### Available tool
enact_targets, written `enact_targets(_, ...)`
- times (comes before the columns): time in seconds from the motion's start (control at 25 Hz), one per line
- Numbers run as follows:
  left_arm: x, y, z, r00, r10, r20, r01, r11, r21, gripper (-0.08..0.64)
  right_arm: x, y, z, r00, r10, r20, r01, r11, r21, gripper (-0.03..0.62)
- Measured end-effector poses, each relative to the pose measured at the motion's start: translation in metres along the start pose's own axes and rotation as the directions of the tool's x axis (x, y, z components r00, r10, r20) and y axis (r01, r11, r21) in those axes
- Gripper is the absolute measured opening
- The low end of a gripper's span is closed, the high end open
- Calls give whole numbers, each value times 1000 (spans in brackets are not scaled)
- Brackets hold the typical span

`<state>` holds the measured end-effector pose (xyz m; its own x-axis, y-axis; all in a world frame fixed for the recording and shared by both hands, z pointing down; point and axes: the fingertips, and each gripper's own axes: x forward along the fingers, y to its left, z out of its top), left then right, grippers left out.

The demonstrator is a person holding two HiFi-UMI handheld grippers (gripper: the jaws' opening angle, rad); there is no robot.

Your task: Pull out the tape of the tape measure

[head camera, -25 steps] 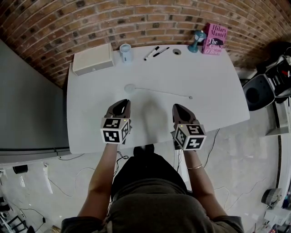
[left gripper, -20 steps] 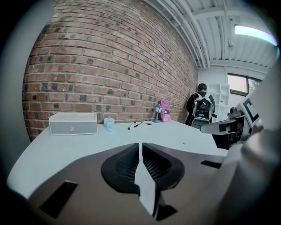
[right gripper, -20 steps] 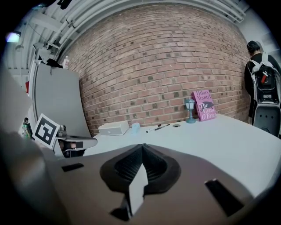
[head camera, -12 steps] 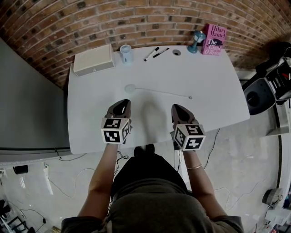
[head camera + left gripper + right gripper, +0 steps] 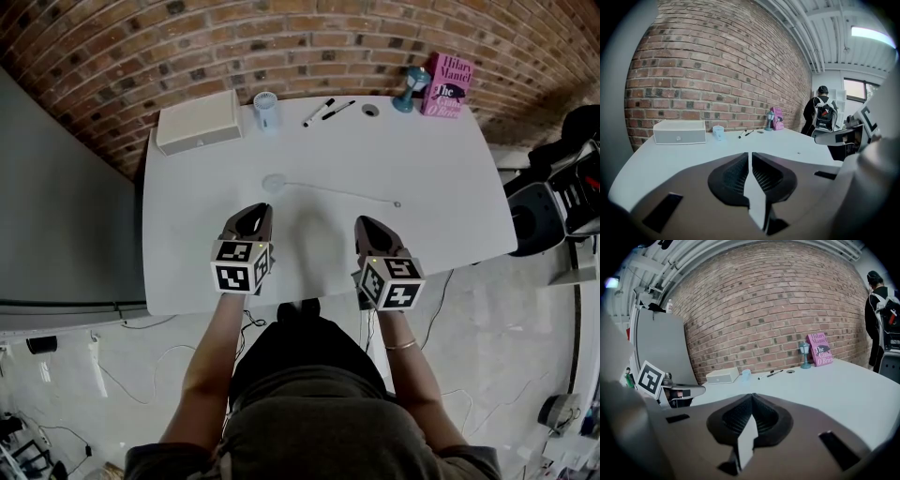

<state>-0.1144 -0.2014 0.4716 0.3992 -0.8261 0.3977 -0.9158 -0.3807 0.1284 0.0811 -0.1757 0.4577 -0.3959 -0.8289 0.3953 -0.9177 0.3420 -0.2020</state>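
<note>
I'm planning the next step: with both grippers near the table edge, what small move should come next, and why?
Probably open the right gripper and ease it toward the free end of the tape. Both it and the left gripper are shut and empty, short of the tape measure, whose tape already lies stretched to the right.

Only a thin white tape (image 5: 337, 191) crosses the white worktop (image 5: 441, 169) mid-way. A white rectangular box (image 5: 199, 122) and pale blue cup (image 5: 266, 111) line its far edge.
</note>
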Motion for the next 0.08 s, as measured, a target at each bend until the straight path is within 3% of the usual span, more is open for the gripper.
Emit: enact_targets(0.08, 1, 2, 0, 1000, -1, -3, 1, 1000, 0, 38, 2, 1, -1, 1000, 2, -4, -2, 1000, 3, 3)
